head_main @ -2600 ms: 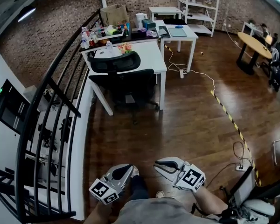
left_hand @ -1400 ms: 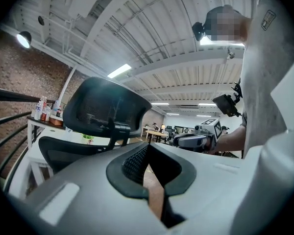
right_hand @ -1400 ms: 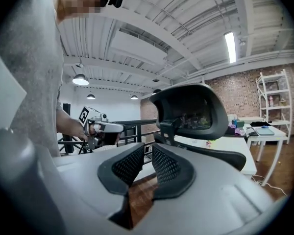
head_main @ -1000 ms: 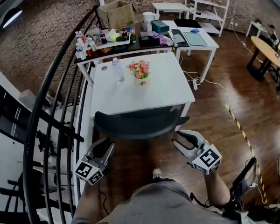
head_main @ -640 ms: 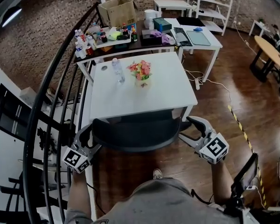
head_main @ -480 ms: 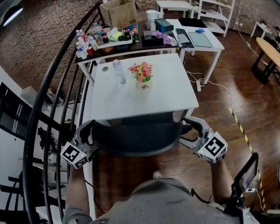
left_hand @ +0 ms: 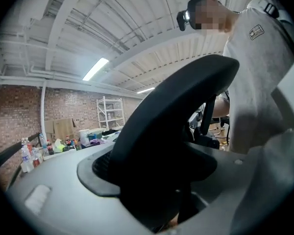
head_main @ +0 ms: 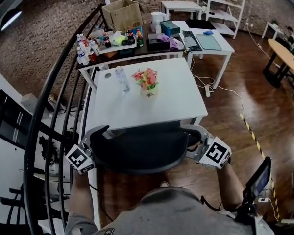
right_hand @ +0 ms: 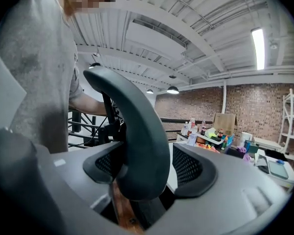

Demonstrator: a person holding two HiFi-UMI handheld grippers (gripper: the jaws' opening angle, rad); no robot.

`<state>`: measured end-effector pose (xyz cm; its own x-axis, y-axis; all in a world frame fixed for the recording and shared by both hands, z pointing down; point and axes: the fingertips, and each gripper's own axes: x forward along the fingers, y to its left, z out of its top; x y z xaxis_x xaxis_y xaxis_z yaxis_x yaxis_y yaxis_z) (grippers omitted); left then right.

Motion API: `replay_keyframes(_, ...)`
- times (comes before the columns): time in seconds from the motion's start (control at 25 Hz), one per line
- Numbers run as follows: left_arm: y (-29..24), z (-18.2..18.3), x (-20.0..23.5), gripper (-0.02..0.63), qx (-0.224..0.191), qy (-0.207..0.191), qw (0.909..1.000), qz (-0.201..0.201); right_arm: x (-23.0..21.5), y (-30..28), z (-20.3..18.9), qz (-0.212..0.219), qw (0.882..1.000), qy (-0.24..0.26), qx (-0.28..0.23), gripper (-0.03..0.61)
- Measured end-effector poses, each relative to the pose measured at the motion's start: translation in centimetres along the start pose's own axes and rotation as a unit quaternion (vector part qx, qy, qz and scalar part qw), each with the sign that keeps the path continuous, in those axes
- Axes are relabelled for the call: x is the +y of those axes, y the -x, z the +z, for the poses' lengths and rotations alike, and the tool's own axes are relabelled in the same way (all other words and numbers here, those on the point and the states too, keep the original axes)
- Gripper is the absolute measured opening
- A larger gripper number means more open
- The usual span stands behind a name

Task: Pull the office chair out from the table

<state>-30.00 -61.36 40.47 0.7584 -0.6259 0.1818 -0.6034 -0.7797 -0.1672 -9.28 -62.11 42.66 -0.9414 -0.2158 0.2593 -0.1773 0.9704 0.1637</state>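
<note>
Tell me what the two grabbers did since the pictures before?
The left gripper and right gripper moved forward and apart to the black office chair's curved backrest. Their jaws have just been opening; each now straddles one backrest edge, open. The chair stays tucked at the white rectangular table; the flower pot and clear bottle stayed put.

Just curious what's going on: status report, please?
Left claw, right claw just opened, chair back between each, unclamped. It sits at white table. Railing close on left.
</note>
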Motion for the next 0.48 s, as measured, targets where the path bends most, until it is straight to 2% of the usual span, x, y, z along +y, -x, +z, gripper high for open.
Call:
replay_keyframes(0.12,-1.1,0.4,-0.4,0.342,0.002,-0.001,0.9998,-0.022,0.5,-0.8,0.3,0.021,1.000,0.003,0.002,0.295)
replay_keyframes(0.24,-1.3,0.5,-0.7,0.336,-0.003,0.005,0.9994,-0.033,0.6,-1.6,0.5,0.024,1.000,-0.003,-0.014,0.193)
replay_keyframes(0.28,-1.3,0.6,-0.9,0.324,-0.005,0.009,0.9993,-0.035,0.4,-1.5,0.5,0.019,1.000,-0.011,-0.022,0.179)
replay_keyframes(0.48,-1.5,1.3,-1.9,0.278,-0.010,0.017,0.9990,-0.041,-0.4,-0.6,0.1,0.010,0.999,-0.028,-0.016,0.175)
